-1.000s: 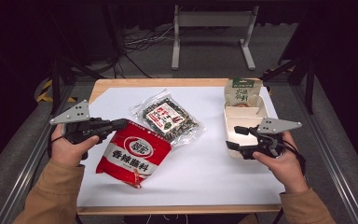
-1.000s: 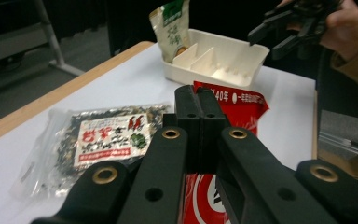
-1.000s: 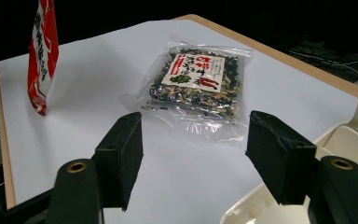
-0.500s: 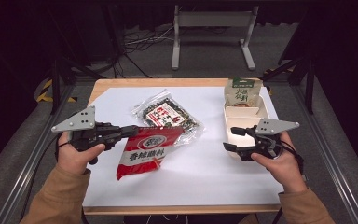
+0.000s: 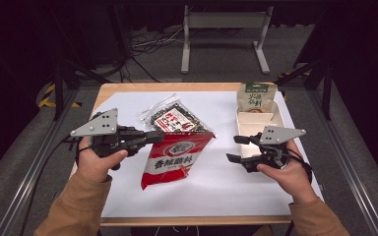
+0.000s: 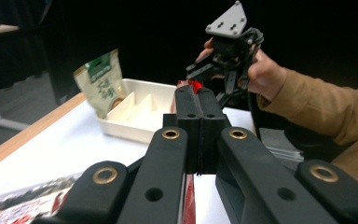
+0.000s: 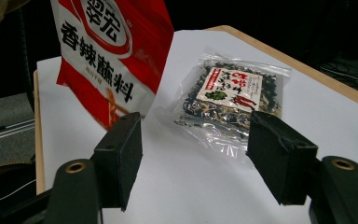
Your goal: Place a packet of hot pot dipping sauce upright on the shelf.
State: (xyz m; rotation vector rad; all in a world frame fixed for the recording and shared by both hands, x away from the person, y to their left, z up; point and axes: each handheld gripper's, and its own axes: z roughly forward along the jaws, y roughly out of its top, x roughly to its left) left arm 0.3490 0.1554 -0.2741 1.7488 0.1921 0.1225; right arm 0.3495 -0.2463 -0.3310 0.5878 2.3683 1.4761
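Lifting the glossy red plastic seasoning pouch (image 5: 174,157), left gripper (image 5: 155,136) clamps its corner; next, carry it to the white divided tray (image 5: 248,129); right gripper (image 5: 237,148) gapes empty.

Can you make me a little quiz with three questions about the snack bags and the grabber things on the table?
1. True or false: the left gripper is pinching the shiny red plastic snack bag.
2. Which bag stands in the white plastic divided tray? A) the clear bag of dark dried bits B) the green and cream paper pouch C) the red bag
3. Fill in: the right gripper has its jaws ____ and holds nothing.

Key: 1 true; 2 B; 3 open.
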